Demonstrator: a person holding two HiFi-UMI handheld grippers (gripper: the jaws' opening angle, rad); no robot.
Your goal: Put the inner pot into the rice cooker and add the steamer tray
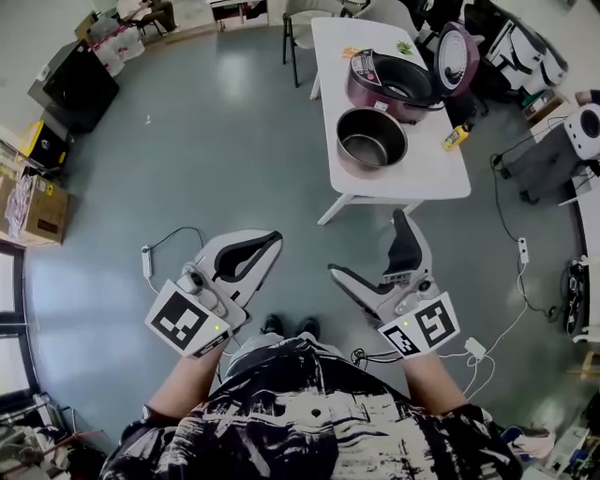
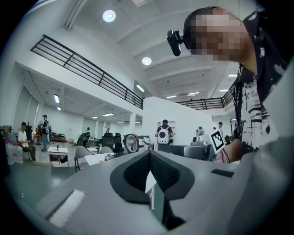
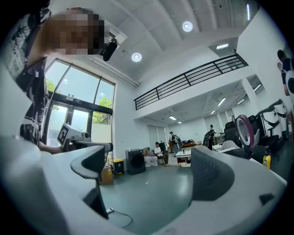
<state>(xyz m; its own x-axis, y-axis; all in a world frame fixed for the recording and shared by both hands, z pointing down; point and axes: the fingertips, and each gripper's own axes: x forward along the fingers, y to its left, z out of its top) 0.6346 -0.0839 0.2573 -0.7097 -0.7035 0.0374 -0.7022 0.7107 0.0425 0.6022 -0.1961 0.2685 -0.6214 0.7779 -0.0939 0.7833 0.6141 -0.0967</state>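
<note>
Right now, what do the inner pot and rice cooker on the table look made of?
Inner pot: probably metal, dull grey inside with a brighter, shiny rim.
Rice cooker: seemingly glossy maroon plastic, with light glinting off its open lid; the shell could equally be coated metal.

Head view steeply down; gripper views level.

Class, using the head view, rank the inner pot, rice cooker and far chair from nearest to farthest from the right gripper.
1. Inner pot, near end of the table, closest to the right gripper.
2. Rice cooker, just behind the pot.
3. Chair, beyond the table.
</note>
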